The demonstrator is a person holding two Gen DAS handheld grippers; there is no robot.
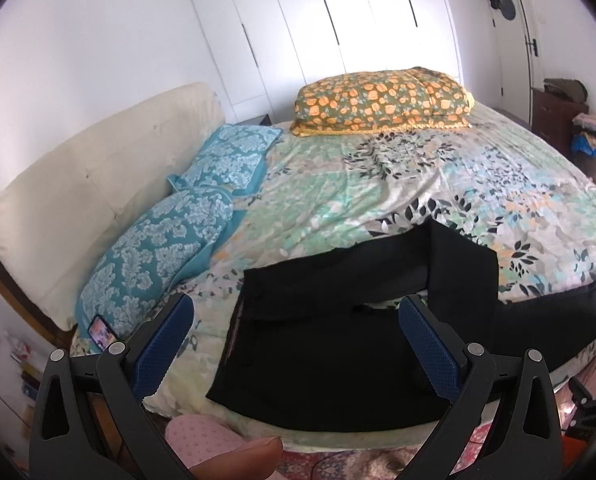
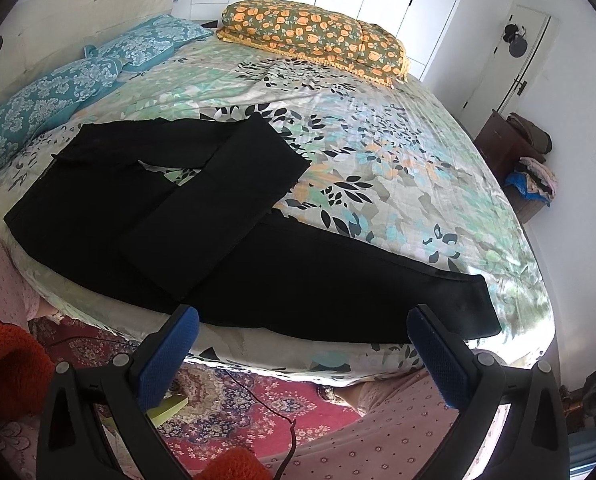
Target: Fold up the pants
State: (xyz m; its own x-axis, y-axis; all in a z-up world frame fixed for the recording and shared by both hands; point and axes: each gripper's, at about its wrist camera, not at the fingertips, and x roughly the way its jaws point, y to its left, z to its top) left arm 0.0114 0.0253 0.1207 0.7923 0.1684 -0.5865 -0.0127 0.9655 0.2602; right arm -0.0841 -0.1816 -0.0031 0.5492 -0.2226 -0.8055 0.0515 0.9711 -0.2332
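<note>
Black pants [image 1: 329,344] lie on the near edge of the bed, waistband to the left. One leg is folded back over the seat area [image 2: 222,196]; the other leg [image 2: 357,280] stretches flat to the right along the bed edge. My left gripper [image 1: 298,344] is open and empty, hovering above the waist part of the pants. My right gripper [image 2: 305,352] is open and empty, held off the bed edge just in front of the straight leg, its hem [image 2: 481,304] to the right.
The bed has a floral sheet [image 2: 377,128], two teal pillows [image 1: 158,248], a cream headboard [image 1: 90,184] and a folded orange-flowered quilt [image 1: 381,100] at the far side. A phone [image 1: 102,334] lies by the near pillow. A patterned red rug [image 2: 234,400] and a cable cover the floor.
</note>
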